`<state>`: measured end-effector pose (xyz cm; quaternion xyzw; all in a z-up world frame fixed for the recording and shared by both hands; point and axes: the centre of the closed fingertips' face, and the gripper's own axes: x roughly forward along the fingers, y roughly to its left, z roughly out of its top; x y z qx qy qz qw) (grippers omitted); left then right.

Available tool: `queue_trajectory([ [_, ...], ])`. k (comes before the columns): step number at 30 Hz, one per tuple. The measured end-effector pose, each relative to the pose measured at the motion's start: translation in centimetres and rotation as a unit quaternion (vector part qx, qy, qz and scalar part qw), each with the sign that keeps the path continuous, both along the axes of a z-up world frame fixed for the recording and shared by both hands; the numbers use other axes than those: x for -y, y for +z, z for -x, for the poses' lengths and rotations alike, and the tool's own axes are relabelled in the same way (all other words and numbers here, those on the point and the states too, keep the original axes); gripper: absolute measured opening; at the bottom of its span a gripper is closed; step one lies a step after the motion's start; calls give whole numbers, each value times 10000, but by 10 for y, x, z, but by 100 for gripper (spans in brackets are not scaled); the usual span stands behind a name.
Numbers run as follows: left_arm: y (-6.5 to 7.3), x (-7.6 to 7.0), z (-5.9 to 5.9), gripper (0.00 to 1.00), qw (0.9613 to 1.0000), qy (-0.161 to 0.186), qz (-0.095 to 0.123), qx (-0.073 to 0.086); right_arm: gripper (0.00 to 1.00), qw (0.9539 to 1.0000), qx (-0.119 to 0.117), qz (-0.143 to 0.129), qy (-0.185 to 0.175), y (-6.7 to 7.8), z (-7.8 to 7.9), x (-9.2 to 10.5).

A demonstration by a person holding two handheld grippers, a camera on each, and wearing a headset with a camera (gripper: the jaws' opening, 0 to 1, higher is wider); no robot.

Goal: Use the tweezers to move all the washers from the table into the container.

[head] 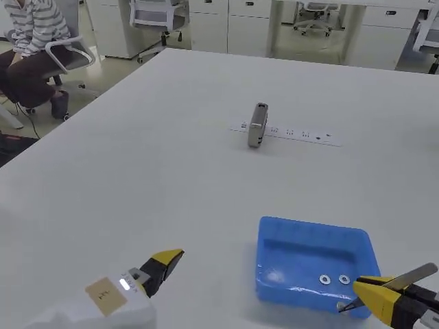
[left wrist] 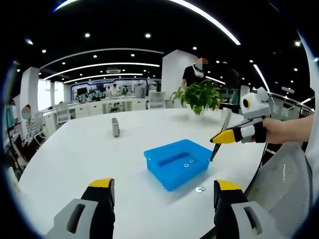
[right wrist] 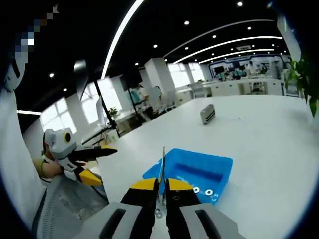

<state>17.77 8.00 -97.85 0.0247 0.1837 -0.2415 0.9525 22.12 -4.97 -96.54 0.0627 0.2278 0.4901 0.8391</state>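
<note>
A blue container [head: 312, 255] sits near the table's front edge with two washers [head: 333, 279] inside. My right gripper [head: 374, 295] hovers at its right front corner, shut on metal tweezers [head: 411, 277] whose tips [head: 341, 306] point down just outside the front wall. In the left gripper view, two washers [left wrist: 200, 189] lie on the table in front of the container [left wrist: 179, 162], below the tweezers [left wrist: 219, 134]. The right gripper view has the tweezers [right wrist: 162, 172] rising between its closed jaws, with a washer [right wrist: 157, 213] below. My left gripper [left wrist: 164, 194] is open and empty, left of the container.
A grey metal block [head: 257, 125] stands on a white power strip [head: 295, 132] mid-table. A person sits in a chair [head: 65, 51] beyond the table's far left edge. A potted plant [left wrist: 198, 95] stands at a far side. Office chairs and desks lie beyond.
</note>
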Motion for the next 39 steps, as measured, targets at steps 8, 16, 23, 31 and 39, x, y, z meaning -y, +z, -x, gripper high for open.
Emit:
queue_trajectory([
  [8, 0, 0, 0, 82, 10000, -7, -5, -6, 3, 10000, 37, 10, -88, 7, -6, -2],
  [16, 0, 1, 1, 82, 10000, -25, -7, -5, 3, 9999, 99, 6, -110, 11, -15, -3],
  [23, 0, 0, 1, 82, 10000, -23, -5, -2, 3, 9998, 76, 91, -156, 8, -26, -6],
  [31, 0, 0, 0, 82, 10000, 1, 19, 11, 3, 9996, 137, 215, -149, 3, -30, -14],
  [39, 0, 0, 0, 82, 10000, -7, 9, 0, 3, 9991, 159, 389, -84, -6, -40, -18],
])
